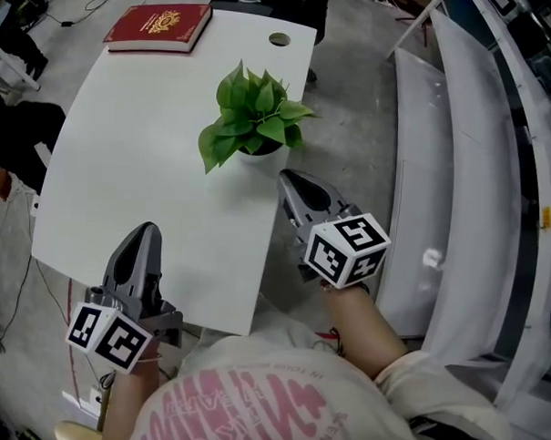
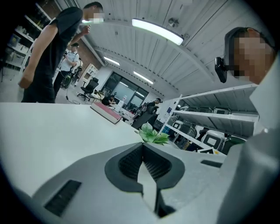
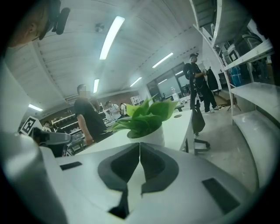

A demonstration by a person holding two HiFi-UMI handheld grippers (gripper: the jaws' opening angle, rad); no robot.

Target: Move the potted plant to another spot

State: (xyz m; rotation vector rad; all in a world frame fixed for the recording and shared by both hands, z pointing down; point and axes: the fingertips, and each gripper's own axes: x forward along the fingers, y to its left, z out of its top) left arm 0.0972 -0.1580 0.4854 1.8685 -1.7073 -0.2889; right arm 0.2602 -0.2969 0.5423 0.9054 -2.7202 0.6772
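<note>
My left gripper point(image 1: 145, 232) sits over the tabletop point(image 1: 141, 163) near its front edge, at about 7 o'clock from the potted plant point(image 1: 257, 118). In the left gripper view its fingers point(image 2: 129, 164) are clenched tip to tip with nothing between them. The plant point(image 2: 153, 134) shows well ahead of them at 12 o'clock.

My right gripper point(image 1: 286, 176) is at about 5 o'clock from the plant, just off the tabletop's right edge and close beside the white pot. I cannot tell whether it touches the pot. In the right gripper view its fingers point(image 3: 118, 168) are pressed together and empty. The plant point(image 3: 146, 117) stands upright just past their tips at 12 o'clock.

The plant stands near the right edge of the tabletop. A red book point(image 1: 158, 27) lies at the far left corner, at 11 o'clock from the plant and well apart from it.
</note>
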